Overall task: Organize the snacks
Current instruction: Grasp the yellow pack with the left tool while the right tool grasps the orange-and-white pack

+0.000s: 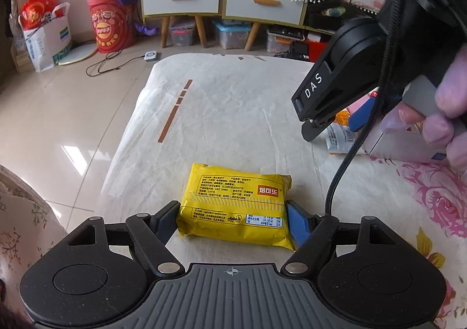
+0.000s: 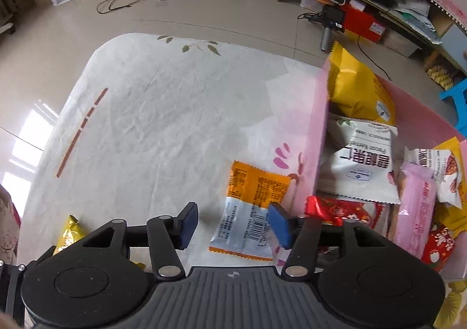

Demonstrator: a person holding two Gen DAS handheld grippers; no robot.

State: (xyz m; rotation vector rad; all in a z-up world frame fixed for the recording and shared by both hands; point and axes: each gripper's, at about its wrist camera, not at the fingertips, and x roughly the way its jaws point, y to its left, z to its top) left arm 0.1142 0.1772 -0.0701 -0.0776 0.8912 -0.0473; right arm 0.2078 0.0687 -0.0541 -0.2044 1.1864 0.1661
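Observation:
A yellow snack packet point(image 1: 236, 206) with a red label sits between the fingers of my left gripper point(image 1: 232, 219), which is shut on its two short sides. An orange and silver packet point(image 2: 251, 206) lies flat on the white cloth. My right gripper point(image 2: 233, 225) hovers over it, open, its blue right pad point(image 2: 280, 225) above the packet's right edge and nothing pressed between the pads. In the left wrist view the right gripper point(image 1: 321, 113) shows from the side at the upper right, held by a hand point(image 1: 449, 124).
A pink box point(image 2: 318, 130) stands at the right, holding a yellow bag point(image 2: 359, 92), a white bag point(image 2: 364, 165), a pink packet point(image 2: 417, 206) and red packets. The cloth-covered table point(image 1: 219, 124) drops to tiled floor at left and far side. Cabinets and storage bins stand beyond.

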